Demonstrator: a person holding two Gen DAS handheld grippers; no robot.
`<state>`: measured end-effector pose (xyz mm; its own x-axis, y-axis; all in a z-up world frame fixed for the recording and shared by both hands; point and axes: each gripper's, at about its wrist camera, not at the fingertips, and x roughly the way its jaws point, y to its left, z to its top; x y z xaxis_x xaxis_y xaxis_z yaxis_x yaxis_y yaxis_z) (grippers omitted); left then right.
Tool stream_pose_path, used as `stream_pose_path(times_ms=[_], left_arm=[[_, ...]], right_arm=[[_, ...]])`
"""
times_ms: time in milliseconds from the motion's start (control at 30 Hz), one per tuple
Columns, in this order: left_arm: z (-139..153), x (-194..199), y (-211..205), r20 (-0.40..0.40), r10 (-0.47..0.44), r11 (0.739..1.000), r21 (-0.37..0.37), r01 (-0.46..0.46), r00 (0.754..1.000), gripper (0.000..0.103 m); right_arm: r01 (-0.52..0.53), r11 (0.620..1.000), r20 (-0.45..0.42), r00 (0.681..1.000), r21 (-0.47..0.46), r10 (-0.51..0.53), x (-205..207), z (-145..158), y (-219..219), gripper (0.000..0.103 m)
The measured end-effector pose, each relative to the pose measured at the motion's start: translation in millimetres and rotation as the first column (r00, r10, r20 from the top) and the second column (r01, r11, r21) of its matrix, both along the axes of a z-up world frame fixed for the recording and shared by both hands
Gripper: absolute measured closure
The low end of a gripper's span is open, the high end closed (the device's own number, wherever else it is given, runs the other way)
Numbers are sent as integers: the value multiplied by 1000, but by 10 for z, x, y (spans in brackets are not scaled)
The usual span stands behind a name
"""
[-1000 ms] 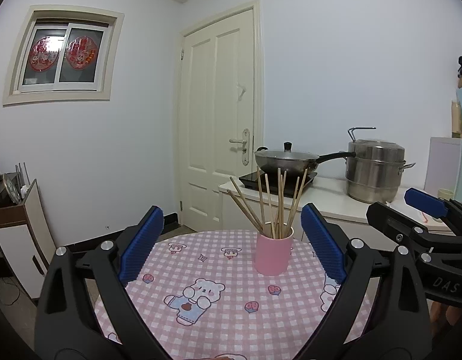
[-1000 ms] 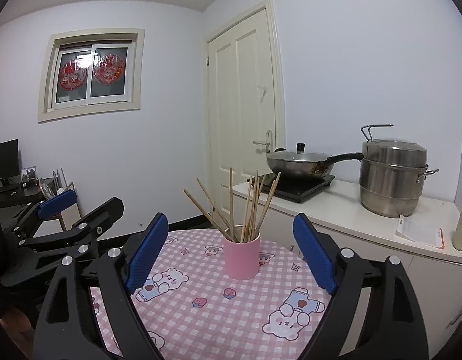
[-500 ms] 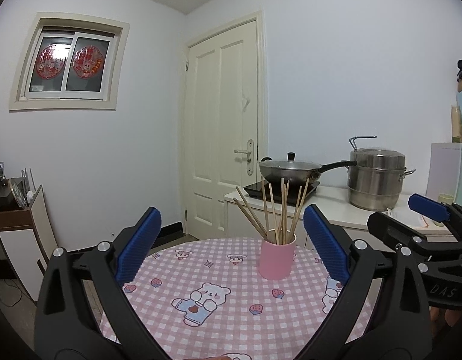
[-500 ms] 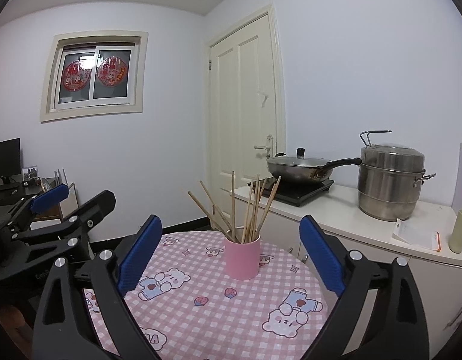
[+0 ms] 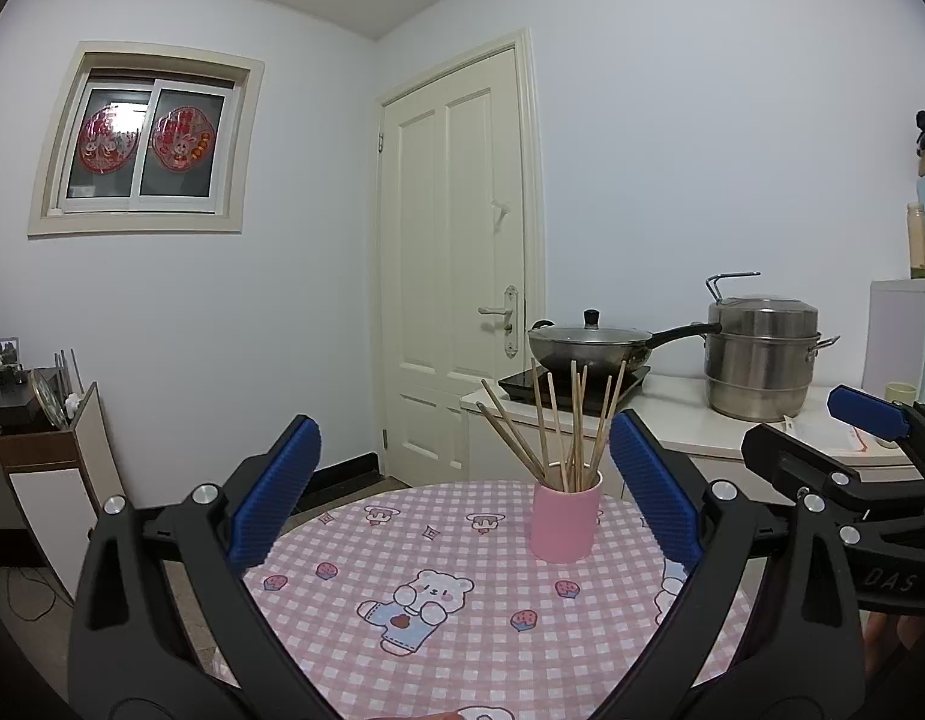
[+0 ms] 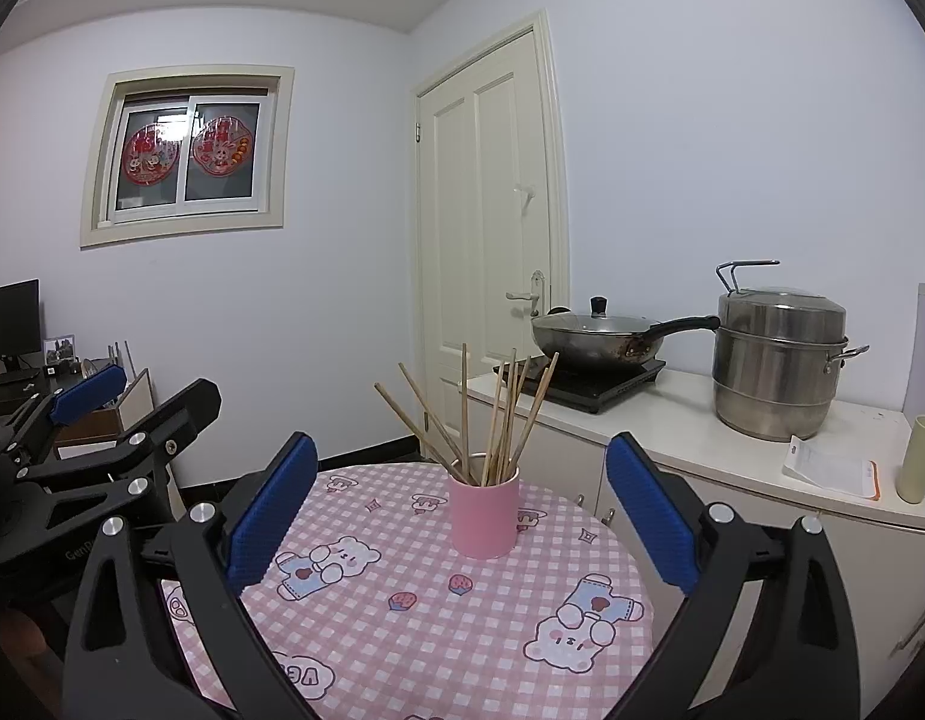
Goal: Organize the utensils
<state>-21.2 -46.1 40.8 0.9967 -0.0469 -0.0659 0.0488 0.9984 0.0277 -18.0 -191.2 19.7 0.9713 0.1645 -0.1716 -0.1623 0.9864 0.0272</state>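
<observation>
A pink cup stands upright on a round table with a pink checked cloth. Several wooden chopsticks stand fanned out in it. The cup and the chopsticks also show in the right wrist view. My left gripper is open and empty, held above the table's near side, short of the cup. My right gripper is open and empty, also held back from the cup. Each gripper shows at the edge of the other's view: the right one, the left one.
Behind the table runs a white counter with a lidded wok on a black hob, a steel steamer pot, a paper sheet and a pale cup. A closed door is behind. A low cabinet stands left.
Both grippers have risen and tilted up a little, so the cup and table sit lower in view and more ceiling shows. Both stay open. The cup and chopsticks have not moved.
</observation>
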Motion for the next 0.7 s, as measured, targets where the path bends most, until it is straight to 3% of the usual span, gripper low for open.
stream_pose_path(times_ms=[700], left_arm=[[-29,28,22,-27,-9,1000,-7,9,1000,8]], right_arm=[[-4,1000,-17,1000,2,4,3,-18,-2,9]])
